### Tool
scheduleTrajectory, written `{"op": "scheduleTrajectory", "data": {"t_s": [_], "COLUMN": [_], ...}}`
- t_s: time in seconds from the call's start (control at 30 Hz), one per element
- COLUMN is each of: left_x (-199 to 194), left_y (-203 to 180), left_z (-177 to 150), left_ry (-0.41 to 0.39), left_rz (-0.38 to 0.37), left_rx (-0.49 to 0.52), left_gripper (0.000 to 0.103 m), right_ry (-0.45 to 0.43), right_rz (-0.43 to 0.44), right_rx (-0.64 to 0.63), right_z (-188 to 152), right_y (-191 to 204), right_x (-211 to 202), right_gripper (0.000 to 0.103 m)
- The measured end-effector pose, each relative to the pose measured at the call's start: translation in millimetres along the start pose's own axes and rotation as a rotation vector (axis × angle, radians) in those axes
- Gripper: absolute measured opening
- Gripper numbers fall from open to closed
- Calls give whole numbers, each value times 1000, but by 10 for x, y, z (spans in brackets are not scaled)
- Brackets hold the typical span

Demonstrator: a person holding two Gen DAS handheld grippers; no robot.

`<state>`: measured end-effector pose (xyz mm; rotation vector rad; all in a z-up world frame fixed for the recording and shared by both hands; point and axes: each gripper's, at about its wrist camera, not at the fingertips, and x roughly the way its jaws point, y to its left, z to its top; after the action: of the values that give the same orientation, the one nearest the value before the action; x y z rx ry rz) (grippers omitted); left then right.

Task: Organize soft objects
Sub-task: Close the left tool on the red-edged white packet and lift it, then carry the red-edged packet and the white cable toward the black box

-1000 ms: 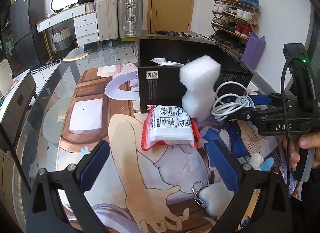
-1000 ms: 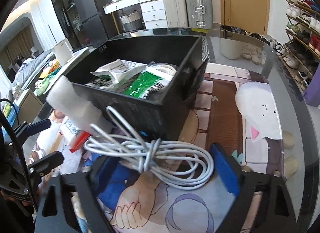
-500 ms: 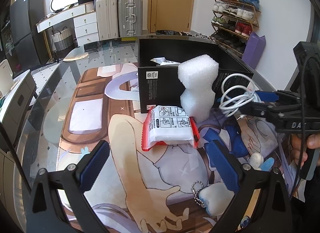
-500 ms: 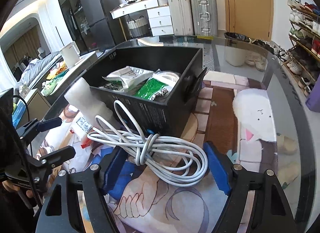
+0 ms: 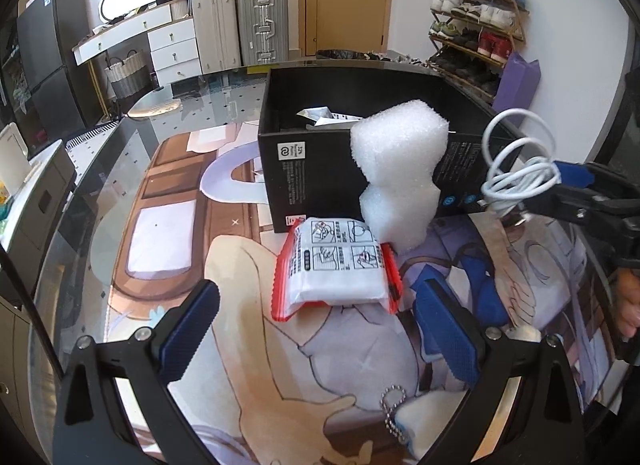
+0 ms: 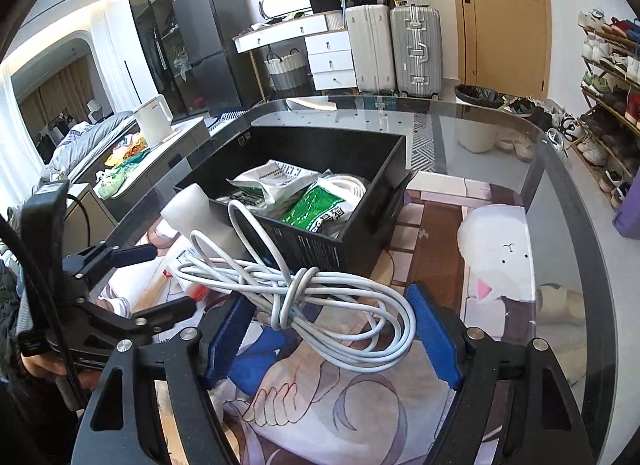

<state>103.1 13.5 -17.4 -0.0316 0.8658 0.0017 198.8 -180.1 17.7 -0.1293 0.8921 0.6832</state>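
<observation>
The white cable (image 5: 516, 177) is one bundle, looped and tied in the middle. In the left wrist view it hangs at the far right, held up off the tabletop (image 5: 120, 185) by the right gripper (image 5: 560, 185), with its loops sticking up. The left gripper (image 5: 316, 329) has its jaws wide, with nothing between them. Just past the jaws lies one white packet with red edges (image 5: 336, 269). Behind it stands one white foam block (image 5: 400, 169), upright, leaning on the one black box (image 5: 320, 169). One small white plush with a bead chain (image 5: 424, 425) lies near the right jaw.

In the right wrist view the white cable (image 6: 320, 305) lies across between the two blue jaws of the right gripper (image 6: 328, 337). Its long way runs from left to right, and one loop points up toward the black box (image 6: 360, 241). The jaws are part way in, pressing on the bundle from both sides. Past the jaws, the box holds two packets, one white (image 6: 272, 181) and one green (image 6: 324, 209), and one more coil of white cord (image 6: 352, 185). The left gripper (image 6: 160, 277) is off to the left, jaws apart.
</observation>
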Motion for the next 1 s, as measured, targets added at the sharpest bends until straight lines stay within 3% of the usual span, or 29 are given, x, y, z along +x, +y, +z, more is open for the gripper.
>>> {"op": "scheduleTrajectory", "data": {"t_s": [0.13, 0.4, 0.6, 1.0], "left_x": [69, 113, 73, -13], "left_y": [-85, -107, -99, -54], "left_z": [19, 44, 52, 14], "left_ry": [22, 49, 29, -5], "left_rz": [8, -17, -31, -45], "left_rx": [37, 44, 39, 29], "left_gripper": [97, 65, 53, 50], "right_ry": [-8, -18, -20, -37], "right_rz": [1, 4, 10, 16], "right_rx": [5, 3, -3, -16], "right_z": [9, 19, 23, 43], "right_y": [-25, -20, 0, 33], "right_x": [-51, -81, -99, -115], "right_gripper": [79, 79, 79, 79]}}
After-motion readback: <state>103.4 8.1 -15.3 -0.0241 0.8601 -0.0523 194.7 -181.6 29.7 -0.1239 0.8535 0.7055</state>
